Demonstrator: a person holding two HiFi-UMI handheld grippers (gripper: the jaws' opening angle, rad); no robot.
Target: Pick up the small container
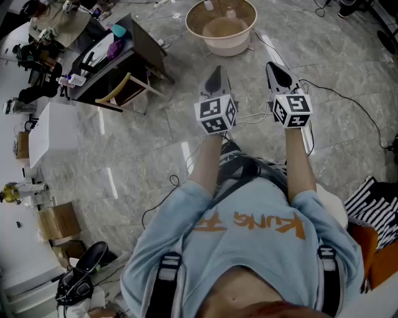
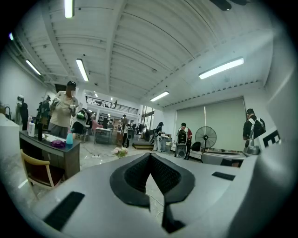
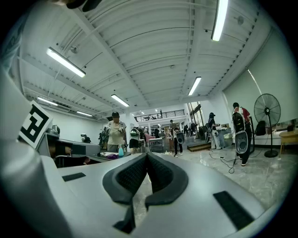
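Both grippers are held out level in front of me, above a marbled floor. My left gripper [image 1: 216, 73] is shut, its dark pads meeting at the tip [image 2: 150, 155] with nothing between them. The right gripper [image 1: 274, 68] is shut and empty too, tips together [image 3: 147, 155]. Ahead of both, on the floor, stands a round beige basin [image 1: 189, 28]; two small pale containers [image 1: 231, 12] seem to sit inside at its far side. Neither gripper touches it. No small container shows in either gripper view.
A dark desk [image 1: 140, 43] with bottles and a wooden chair [image 1: 127, 87] stand at the left, a white box [image 1: 53, 133] nearer me. Cables [image 1: 348, 99] trail over the floor at the right. People and a standing fan [image 3: 267, 109] are farther off in the hall.
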